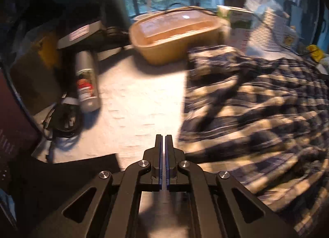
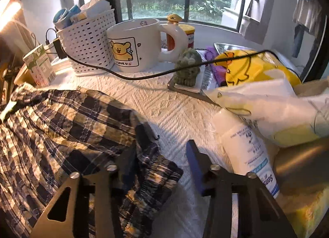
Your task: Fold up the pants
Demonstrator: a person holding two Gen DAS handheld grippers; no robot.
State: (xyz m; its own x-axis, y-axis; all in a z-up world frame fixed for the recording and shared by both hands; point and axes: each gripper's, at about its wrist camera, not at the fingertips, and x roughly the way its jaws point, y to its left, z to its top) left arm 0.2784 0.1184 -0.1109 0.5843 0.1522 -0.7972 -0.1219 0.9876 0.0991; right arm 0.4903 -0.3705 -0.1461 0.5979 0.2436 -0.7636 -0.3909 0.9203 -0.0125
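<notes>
The blue-and-cream plaid pants lie crumpled on the white textured tablecloth, filling the right half of the left wrist view. My left gripper is shut with nothing in it, over bare cloth just left of the pants' edge. In the right wrist view the pants spread across the left side. One bunched corner of the pants lies between the jaws of my right gripper. Its left finger is mostly hidden behind the fabric. The right finger's blue pad stands clear of the cloth.
A tan tub, a lying spray can and a black plug with cable border the left side. A white mug, basket, black cable, green figurine and white tube crowd the back and right.
</notes>
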